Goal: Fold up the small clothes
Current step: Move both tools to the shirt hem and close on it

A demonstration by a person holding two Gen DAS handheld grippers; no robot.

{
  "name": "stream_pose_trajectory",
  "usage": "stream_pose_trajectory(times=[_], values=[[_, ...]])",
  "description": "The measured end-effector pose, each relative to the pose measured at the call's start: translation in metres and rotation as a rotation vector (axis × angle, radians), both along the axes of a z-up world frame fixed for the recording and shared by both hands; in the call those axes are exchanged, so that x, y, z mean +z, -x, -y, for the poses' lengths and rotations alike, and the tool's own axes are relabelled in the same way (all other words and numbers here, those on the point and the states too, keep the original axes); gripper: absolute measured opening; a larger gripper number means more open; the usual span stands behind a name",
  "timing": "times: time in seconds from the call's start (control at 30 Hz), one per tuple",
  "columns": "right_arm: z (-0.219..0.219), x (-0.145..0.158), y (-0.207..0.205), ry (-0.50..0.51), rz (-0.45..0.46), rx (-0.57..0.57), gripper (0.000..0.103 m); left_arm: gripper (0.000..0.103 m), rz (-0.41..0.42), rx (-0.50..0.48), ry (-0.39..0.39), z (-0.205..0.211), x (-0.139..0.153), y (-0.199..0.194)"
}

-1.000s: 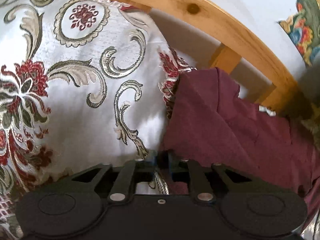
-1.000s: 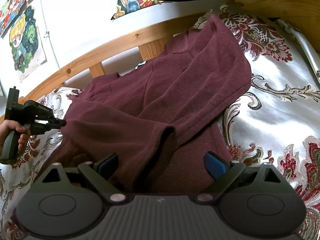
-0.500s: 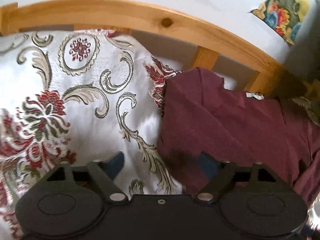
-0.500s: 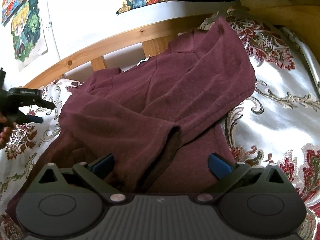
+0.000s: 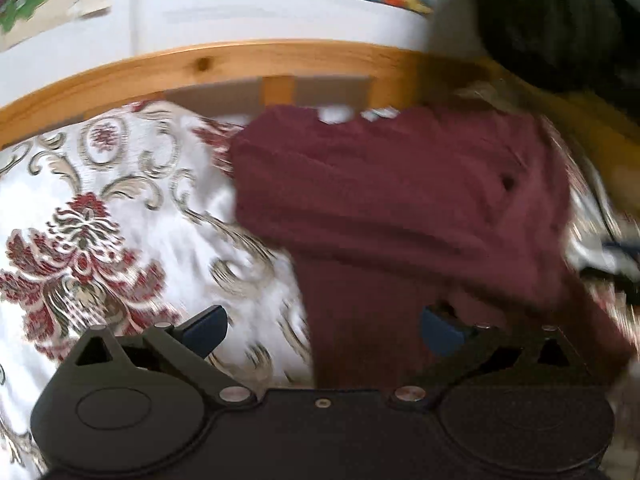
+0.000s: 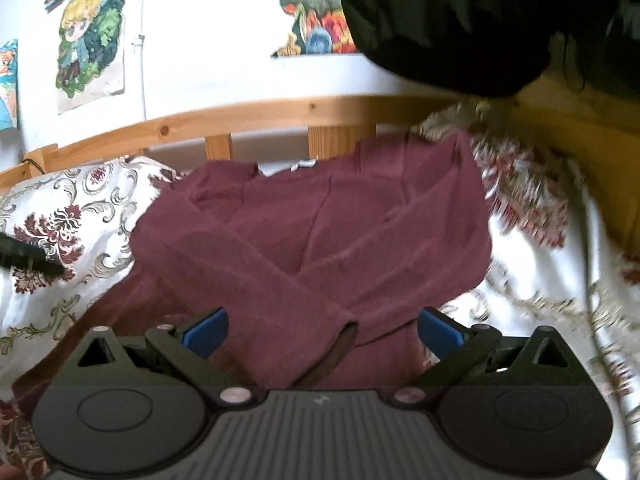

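Observation:
A maroon long-sleeved top (image 6: 320, 240) lies on the patterned bedspread (image 6: 60, 220), both sleeves folded across its body. It also shows in the left wrist view (image 5: 400, 200). My right gripper (image 6: 320, 330) is open and empty, held just above the near end of the crossed sleeves. My left gripper (image 5: 320, 328) is open and empty over the top's left edge, one finger over the bedspread (image 5: 100, 220), the other over the cloth. Its tip (image 6: 24, 256) shows at the far left of the right wrist view.
A wooden bed rail (image 6: 240, 120) runs along the far side, with a white wall and colourful posters (image 6: 88, 40) behind. A dark rounded object (image 6: 460, 20) hangs at the upper right. The left wrist view is blurred.
My left gripper let go of the top's left edge, opened and drew back and to the right. My right gripper stayed open and pulled back, showing more of the top.

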State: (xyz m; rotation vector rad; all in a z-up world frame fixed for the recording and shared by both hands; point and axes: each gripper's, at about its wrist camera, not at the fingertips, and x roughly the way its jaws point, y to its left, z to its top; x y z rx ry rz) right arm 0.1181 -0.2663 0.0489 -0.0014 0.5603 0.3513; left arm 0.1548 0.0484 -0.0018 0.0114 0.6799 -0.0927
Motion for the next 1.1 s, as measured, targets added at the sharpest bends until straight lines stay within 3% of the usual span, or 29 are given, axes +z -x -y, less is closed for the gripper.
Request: stream_pose_trajectory(times=[0.13,0.27,0.33,0.5,0.73,1.0,1.1], values=[[0.008,0.018,0.018,0.057,-0.014,0.030,0.103,0.102,-0.023,-0.106,-0.032,0.015,-0.012,0.026],[0.015,0.019,0.047,0.184,-0.046,0.054,0.103,0.102,-0.048,-0.161,0.016,0.021,-0.017,0.046],[0.015,0.013,0.065,0.259,-0.074,0.069,0.103,0.102,-0.072,-0.198,0.036,0.024,-0.020,0.052],[0.001,-0.014,0.088,0.430,-0.186,0.166,0.103,0.102,-0.114,-0.251,0.001,0.034,-0.030,0.062],[-0.035,-0.045,0.093,0.567,-0.182,0.301,0.102,0.102,-0.206,-0.272,-0.027,0.042,-0.049,0.067],[-0.035,-0.048,0.079,0.499,-0.151,0.287,0.100,0.102,-0.243,-0.309,-0.168,0.064,-0.068,0.061],[-0.026,-0.042,0.072,0.414,-0.171,0.269,0.079,0.102,-0.233,-0.326,-0.238,0.073,-0.073,0.060]])
